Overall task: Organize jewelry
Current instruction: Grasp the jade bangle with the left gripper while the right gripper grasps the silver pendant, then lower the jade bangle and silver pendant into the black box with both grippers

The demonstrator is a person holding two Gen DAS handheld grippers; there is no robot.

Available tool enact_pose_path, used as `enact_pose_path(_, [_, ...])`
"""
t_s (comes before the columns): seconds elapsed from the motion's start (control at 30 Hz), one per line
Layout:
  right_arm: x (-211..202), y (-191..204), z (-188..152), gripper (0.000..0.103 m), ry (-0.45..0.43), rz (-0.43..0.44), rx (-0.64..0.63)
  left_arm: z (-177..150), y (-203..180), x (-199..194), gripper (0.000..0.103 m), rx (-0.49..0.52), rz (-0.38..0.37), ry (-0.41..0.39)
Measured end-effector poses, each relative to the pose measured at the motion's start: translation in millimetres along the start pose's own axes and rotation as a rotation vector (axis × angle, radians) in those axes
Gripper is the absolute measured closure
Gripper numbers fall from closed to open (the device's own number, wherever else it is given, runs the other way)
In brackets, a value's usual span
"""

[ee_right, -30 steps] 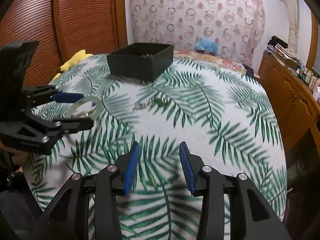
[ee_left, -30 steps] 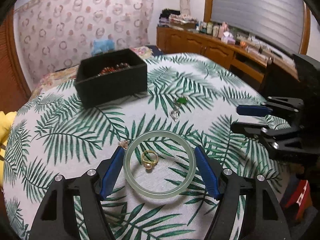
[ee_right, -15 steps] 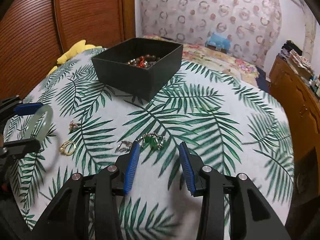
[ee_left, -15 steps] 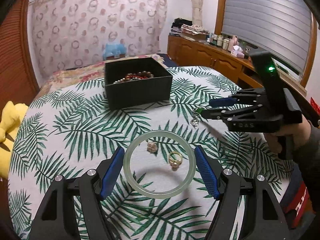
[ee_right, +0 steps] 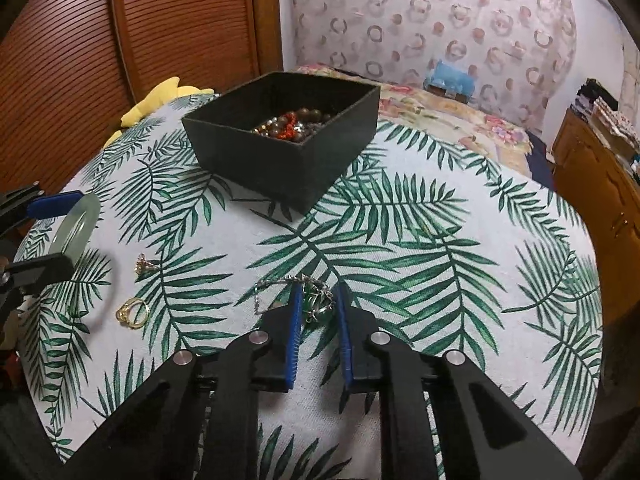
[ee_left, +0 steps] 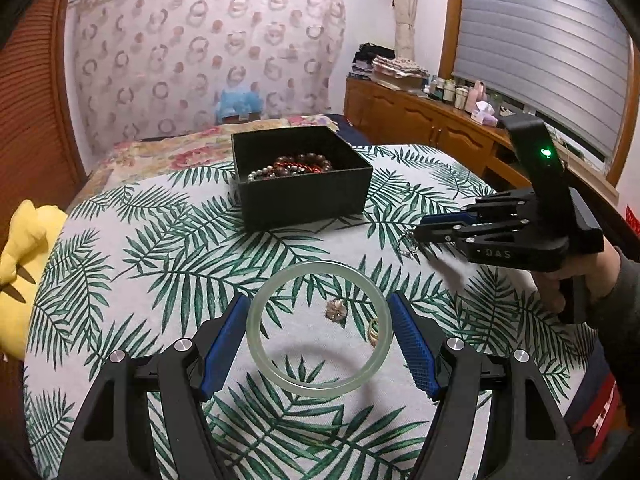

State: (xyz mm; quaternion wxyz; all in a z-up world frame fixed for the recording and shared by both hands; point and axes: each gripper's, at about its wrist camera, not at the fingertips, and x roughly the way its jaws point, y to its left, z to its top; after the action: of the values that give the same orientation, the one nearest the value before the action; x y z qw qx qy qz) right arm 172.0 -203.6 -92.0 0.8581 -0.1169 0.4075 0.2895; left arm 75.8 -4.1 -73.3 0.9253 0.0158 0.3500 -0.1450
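Observation:
My left gripper (ee_left: 318, 330) is shut on a pale green jade bangle (ee_left: 280, 380) and holds it above the table; the bangle also shows in the right wrist view (ee_right: 78, 228). A black jewelry box (ee_left: 304, 196) with bead bracelets (ee_left: 298, 166) stands at the table's far side. My right gripper (ee_right: 318, 312) is low over a silver chain with a green pendant (ee_right: 314, 302), its jaws standing on either side of the pendant with a gap left. A gold ring (ee_right: 132, 312) and a small earring (ee_right: 144, 265) lie on the cloth.
The round table has a palm-leaf cloth (ee_right: 420, 240). A yellow plush toy (ee_left: 24, 264) sits at the left edge. A wooden cabinet (ee_left: 424, 120) with bottles stands at the right. A bed lies behind the table.
My left gripper has lifted the bangle higher and toward the box. My right gripper has moved forward and down onto the green pendant chain, with its jaws narrowed.

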Motion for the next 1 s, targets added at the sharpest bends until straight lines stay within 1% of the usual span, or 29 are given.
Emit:
enact_pose_path(0.27, [-24.1, 10.5, 19.7, 0.085, -0.080, 0.012, -0.027, 12.7, 3.4, 1.5, 0.034, 0.015, 0.015, -0.016])
enact_pose_path(0.4, [-37.2, 17.3, 40.3, 0.085, -0.125, 0.005, -0.054, 24.4, 4.8, 1.3, 0.034, 0.027, 0.025, -0.033])
enact_pose_path(0.57, [-44.0, 18.5, 68.5, 0.085, -0.165, -0.003, -0.061, 40.6, 7.2, 1.9, 0.034, 0.038, 0.040, -0.054])
enact_pose_path(0.7, [-43.5, 17.8, 91.6, 0.085, -0.190, 0.006, -0.048, 51.8, 12.6, 4.8, 0.034, 0.041, 0.047, -0.065])
enact_pose_path(0.8, [-36.6, 18.0, 104.7, 0.085, -0.189, 0.006, -0.041, 59.3, 16.6, 7.8, 0.034, 0.041, 0.053, -0.068])
enact_pose_path(0.9, [-27.6, 16.4, 111.4, 0.085, -0.192, 0.005, -0.028, 65.8, 19.4, 12.5, 0.034, 0.042, 0.063, -0.069])
enact_pose_path(1.0, [-14.6, 11.5, 111.8, 0.085, -0.192, 0.028, 0.004, 74.0, 23.0, 19.4, 0.034, 0.040, 0.065, -0.062])
